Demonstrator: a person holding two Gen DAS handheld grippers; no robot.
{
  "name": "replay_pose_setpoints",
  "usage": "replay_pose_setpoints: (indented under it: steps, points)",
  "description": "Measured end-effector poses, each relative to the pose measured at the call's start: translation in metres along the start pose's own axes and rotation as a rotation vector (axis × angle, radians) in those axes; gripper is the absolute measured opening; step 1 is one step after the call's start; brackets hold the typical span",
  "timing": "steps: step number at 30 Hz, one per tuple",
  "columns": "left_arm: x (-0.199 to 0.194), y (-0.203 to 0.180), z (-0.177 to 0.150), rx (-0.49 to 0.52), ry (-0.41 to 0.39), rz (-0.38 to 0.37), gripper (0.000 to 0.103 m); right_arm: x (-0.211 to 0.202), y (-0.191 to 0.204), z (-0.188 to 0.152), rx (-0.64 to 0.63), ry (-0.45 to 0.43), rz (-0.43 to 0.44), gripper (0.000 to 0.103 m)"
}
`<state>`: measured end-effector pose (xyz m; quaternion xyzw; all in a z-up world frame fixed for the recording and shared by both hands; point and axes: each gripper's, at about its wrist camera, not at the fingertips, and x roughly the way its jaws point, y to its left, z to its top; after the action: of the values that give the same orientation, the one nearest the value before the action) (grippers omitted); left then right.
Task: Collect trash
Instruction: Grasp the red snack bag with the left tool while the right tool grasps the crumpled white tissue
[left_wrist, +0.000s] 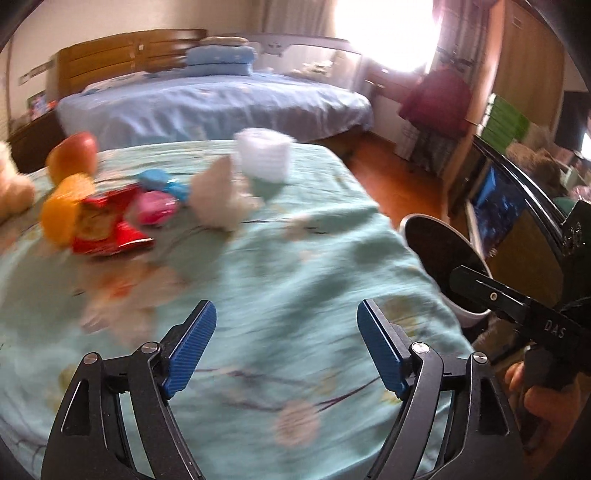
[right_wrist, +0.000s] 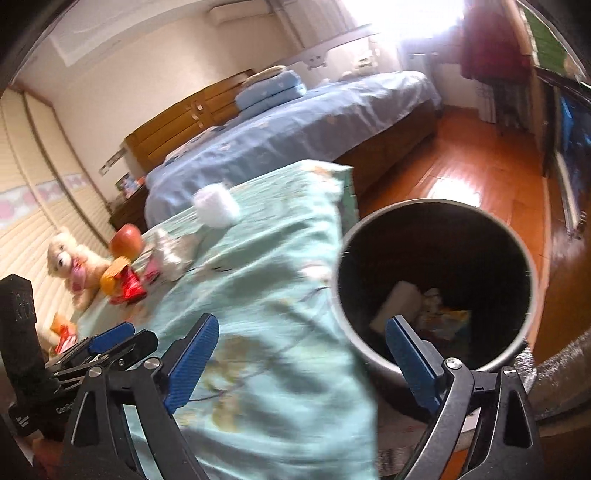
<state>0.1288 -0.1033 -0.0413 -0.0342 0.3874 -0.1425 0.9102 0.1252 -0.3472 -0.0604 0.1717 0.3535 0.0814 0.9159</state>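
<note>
Fingers: both sets stand apart with nothing between them. Left gripper (left_wrist: 286, 347) hangs over the green floral cloth (left_wrist: 295, 258); right gripper (right_wrist: 301, 354) straddles the cloth's edge and the rim of the bin (right_wrist: 436, 288).

Trash, collected: a pale box and printed wrappers lie at the bottom of the bin, which stands on the floor just beside the counter.

Trash, outstanding: a red snack wrapper (left_wrist: 107, 229), a crumpled tissue (left_wrist: 218, 199) and pink and blue packets (left_wrist: 155, 206) are clustered at the far left of the counter, well apart from both grippers.

Not trash, by judgement: an apple (left_wrist: 74, 155), an orange fruit (left_wrist: 62, 214), a tissue roll (left_wrist: 264, 157) and a plush dog (right_wrist: 70, 262) sit among or near the litter.

Risks: the wrapper touches the orange fruit, so a loose pinch may take or roll the fruit. Soft cloth may bunch under closing fingers. The crumpled tissue may tear or slip. The grippers are close together and may collide near the bin.

Surface: a cloth-draped counter, wrinkled. Room: a bedroom with a blue bed (right_wrist: 295, 133), wooden headboard, wood floor (right_wrist: 461, 177) and bright window.
</note>
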Motion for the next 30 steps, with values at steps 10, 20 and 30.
replay_pose_setpoints:
  steps: [10,20,30]
  points:
    - [-0.018,0.075,-0.014,-0.152,-0.017,0.093,0.084,0.027,0.063,-0.006,-0.078,0.053,0.066,0.096]
    - [-0.013,0.111,-0.010,-0.222,-0.004,0.125,0.084,0.060,0.102,-0.003,-0.124,0.110,0.112,0.098]
    - [0.006,0.135,0.010,-0.243,0.025,0.159,0.084,0.091,0.117,0.017,-0.139,0.124,0.158,0.098]
